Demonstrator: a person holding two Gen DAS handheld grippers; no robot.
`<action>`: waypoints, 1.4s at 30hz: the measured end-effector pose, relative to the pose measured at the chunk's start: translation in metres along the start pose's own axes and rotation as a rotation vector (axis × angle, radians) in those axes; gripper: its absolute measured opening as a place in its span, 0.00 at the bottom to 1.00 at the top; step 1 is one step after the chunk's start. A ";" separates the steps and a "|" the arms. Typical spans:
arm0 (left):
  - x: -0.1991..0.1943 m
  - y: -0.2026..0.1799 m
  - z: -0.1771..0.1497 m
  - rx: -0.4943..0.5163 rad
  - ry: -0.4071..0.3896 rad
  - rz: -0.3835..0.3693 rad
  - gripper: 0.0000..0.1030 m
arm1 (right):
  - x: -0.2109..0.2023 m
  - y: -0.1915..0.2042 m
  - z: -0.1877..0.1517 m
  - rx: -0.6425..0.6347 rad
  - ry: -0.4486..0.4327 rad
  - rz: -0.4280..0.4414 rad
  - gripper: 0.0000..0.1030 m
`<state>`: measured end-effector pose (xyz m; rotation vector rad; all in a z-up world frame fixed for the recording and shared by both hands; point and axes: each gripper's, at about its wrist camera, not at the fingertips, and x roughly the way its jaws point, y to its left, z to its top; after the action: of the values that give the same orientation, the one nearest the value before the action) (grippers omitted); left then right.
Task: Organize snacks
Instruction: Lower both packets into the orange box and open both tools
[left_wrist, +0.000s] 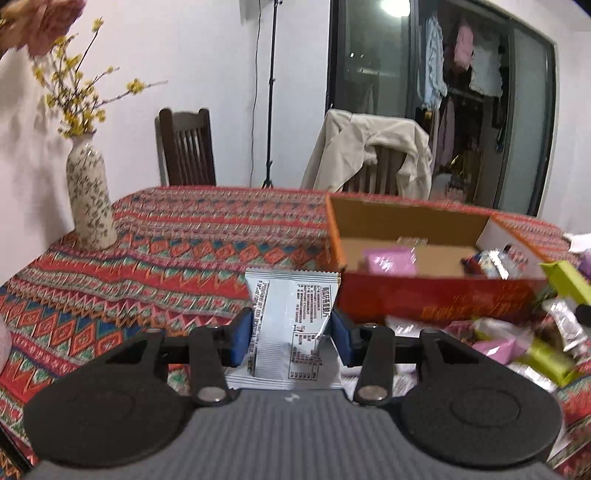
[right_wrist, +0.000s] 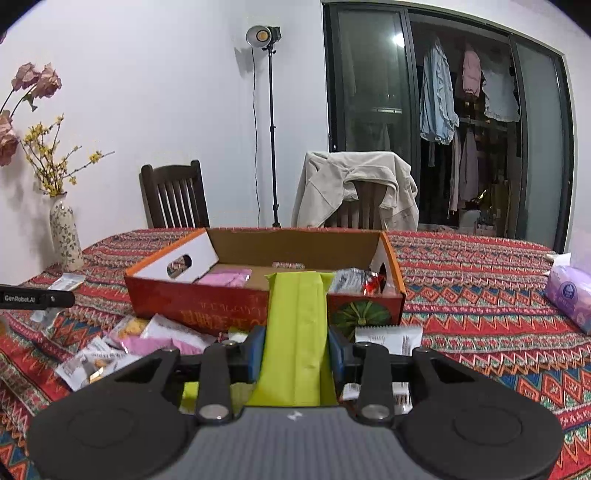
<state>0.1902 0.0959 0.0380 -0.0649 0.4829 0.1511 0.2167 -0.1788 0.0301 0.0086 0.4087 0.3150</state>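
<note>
Squarely between left tool (left_wrist: 291, 334) pads: white snack packet (left_wrist: 290, 325).

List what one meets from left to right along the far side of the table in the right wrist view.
Floral vase → dark wooden chair → light stand → chair draped with a beige jacket → purple tissue pack.

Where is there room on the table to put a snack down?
Bare cloth lies between the vase and the orange box, and between the box and the tissue pack. In front of the box it is crowded with loose snack packets.
</note>
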 end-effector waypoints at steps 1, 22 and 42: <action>0.000 -0.003 0.004 -0.003 -0.010 -0.006 0.45 | 0.001 0.001 0.003 -0.001 -0.007 0.002 0.34; 0.063 -0.097 0.107 -0.024 -0.131 -0.106 0.45 | 0.088 -0.002 0.093 0.015 -0.092 -0.035 0.34; 0.145 -0.098 0.092 -0.014 -0.032 -0.027 0.45 | 0.158 -0.041 0.081 0.100 -0.011 -0.064 0.34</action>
<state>0.3750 0.0270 0.0539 -0.0827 0.4490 0.1291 0.3985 -0.1650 0.0401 0.0951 0.4130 0.2316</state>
